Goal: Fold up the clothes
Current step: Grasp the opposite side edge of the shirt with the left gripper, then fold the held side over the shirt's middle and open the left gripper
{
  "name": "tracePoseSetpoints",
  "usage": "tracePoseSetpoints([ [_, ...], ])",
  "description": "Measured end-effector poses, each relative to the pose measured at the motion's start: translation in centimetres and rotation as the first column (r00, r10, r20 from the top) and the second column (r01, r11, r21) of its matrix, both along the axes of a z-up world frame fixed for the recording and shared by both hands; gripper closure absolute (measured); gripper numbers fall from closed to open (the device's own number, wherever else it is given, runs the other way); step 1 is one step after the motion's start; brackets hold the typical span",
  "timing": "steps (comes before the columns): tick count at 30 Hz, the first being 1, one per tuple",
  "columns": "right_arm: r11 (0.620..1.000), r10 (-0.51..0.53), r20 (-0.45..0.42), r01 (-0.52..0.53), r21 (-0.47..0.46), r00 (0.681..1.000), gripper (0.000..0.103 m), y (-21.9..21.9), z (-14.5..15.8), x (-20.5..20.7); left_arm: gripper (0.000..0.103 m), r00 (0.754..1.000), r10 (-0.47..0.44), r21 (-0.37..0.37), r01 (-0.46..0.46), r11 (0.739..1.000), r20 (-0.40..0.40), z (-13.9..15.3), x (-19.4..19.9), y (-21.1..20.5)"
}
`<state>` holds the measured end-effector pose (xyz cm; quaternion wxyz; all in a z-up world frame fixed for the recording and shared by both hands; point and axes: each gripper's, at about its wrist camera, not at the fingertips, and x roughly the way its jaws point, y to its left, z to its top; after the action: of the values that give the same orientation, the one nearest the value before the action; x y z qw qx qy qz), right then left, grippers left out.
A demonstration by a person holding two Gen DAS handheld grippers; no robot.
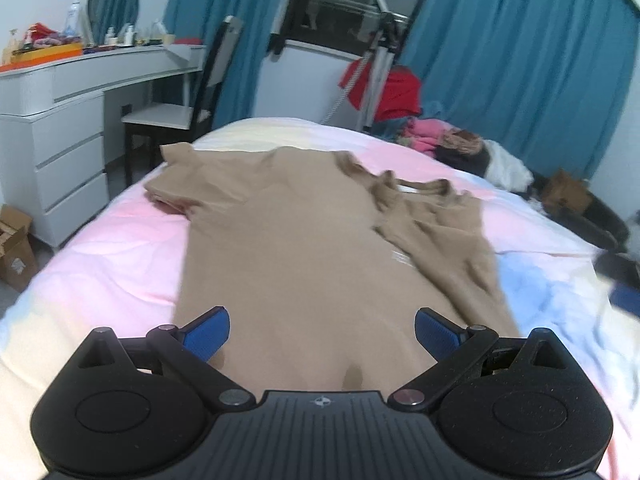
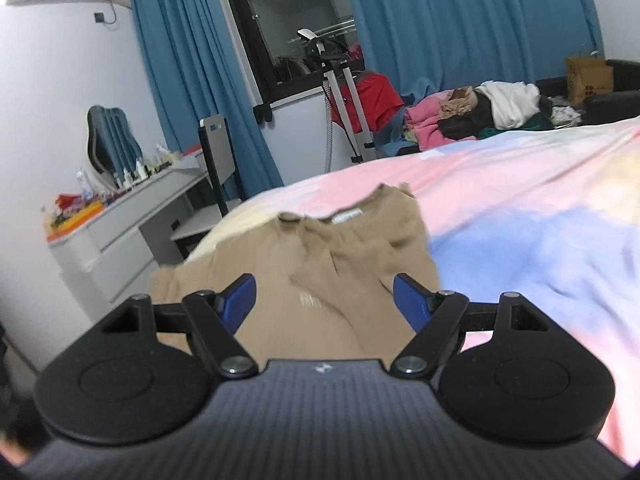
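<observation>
A tan T-shirt point(image 1: 288, 236) lies spread on the pastel bed cover point(image 1: 112, 248), collar toward the far right, its right side and sleeve folded inward over the body. My left gripper point(image 1: 322, 334) hovers open over the shirt's near hem, nothing between its blue pads. In the right wrist view the same tan T-shirt point(image 2: 320, 256) shows its collar with a white label and the folded-in flap. My right gripper point(image 2: 324, 300) is open above the shirt's right part, holding nothing.
A pile of clothes point(image 2: 472, 116) sits at the bed's far end, with a red garment on a tripod stand point(image 1: 380, 80). A white dresser point(image 1: 60, 120) and a chair point(image 1: 172, 120) stand left of the bed. Blue curtains point(image 1: 520, 60) hang behind. Cardboard boxes point(image 1: 16, 248) rest on the floor.
</observation>
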<state>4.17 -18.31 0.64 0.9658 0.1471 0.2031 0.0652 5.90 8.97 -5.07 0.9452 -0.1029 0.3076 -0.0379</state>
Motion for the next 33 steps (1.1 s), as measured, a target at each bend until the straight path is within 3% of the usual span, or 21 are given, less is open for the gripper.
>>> tracePoseSetpoints([
  [5,0.996,-0.093,0.032,0.093,0.001,0.995,0.026,-2.8,-0.4,-6.6,0.004,0.995,-0.101,0.082,0.099,0.992,0.015,0.2,-2.4,-3.6],
  [12,0.965,-0.264,0.060,0.264,0.001,0.963,0.026,-7.2,-0.5,-8.9,0.009,0.966,-0.258,0.034,0.259,0.965,-0.028,-0.3,-5.4,-8.0],
  [19,0.932,-0.357,0.040,0.353,0.079,0.933,0.026,-11.1,-1.3,-9.1,0.033,0.892,-0.445,-0.096,0.438,0.894,-0.081,-2.5,-7.4,-13.6],
  [24,0.932,-0.354,0.022,0.351,0.097,0.935,0.026,-12.0,-2.2,-8.1,0.053,0.838,-0.540,-0.074,0.535,0.841,-0.078,-4.5,-7.7,-17.3],
  [27,0.936,-0.342,-0.006,0.341,0.082,0.940,0.026,-11.7,-2.8,-7.1,0.065,0.834,-0.542,-0.070,0.537,0.841,-0.107,-6.1,-7.3,-18.0],
  [29,0.938,-0.336,-0.025,0.337,0.083,0.941,0.026,-11.7,-3.2,-6.7,0.086,0.833,-0.541,-0.093,0.533,0.841,-0.112,-6.9,-6.8,-17.8],
  [33,0.937,-0.339,-0.055,0.342,0.070,0.939,0.026,-11.4,-3.6,-6.1,0.095,0.843,-0.527,-0.150,0.510,0.847,-0.109,-6.7,-6.4,-16.4],
])
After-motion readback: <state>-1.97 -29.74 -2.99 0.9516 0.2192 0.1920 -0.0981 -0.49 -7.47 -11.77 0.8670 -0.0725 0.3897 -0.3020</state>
